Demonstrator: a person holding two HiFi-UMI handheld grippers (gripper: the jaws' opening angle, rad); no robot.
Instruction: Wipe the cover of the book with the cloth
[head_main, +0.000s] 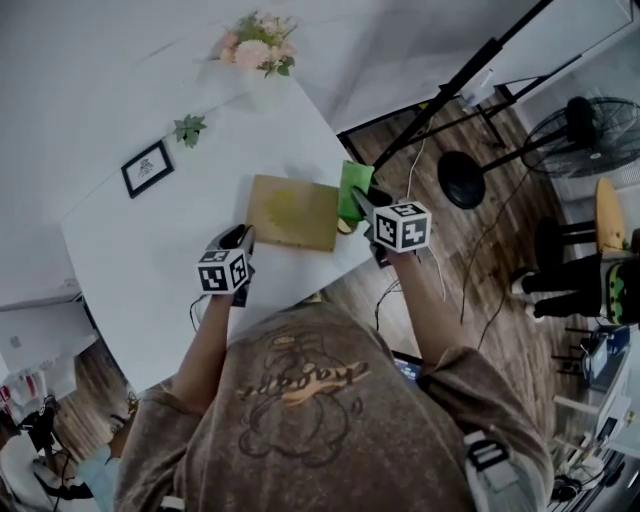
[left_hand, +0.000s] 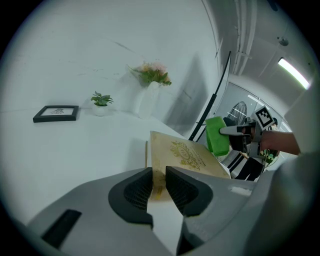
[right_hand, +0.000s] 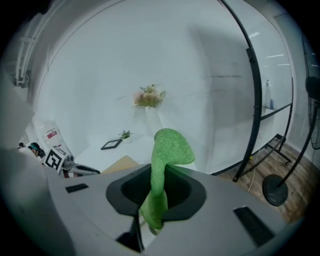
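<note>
Readable text: basically none.
- book cover: gold ornamental emblem in the middle, with lettering under it in the left gripper view that is too small to read.
- picture frame: there is print inside, illegible.
- left marker cube and right marker cube: black-and-white square codes only, no words.
- Shirt graphic in the head view: script lettering, can't make it out.

Book position: flat on the white table, cover up, close to the near edge at the table's right end. In the head view the long axis runs left-right, roughly parallel to that near edge, with the right end dipping slightly toward the person. Seen from the left gripper view, it stretches away from the jaws toward the other gripper.

left gripper: sits at the book's near-left corner. Jaws are narrow, the corner is between them, and the pads sit against it, so it is gripping the book.

right gripper: jaws are clamped on the green cloth. The cloth stands up out of the jaws in a folded hump, with a tail hanging below. It is raised at the book's right end, over the table edge. I can't tell if the cloth touches the cover.

Far side of the table: a small potted plant beside the frame, and a white vase of pink flowers at the back corner. Both are well apart from the book.
</note>
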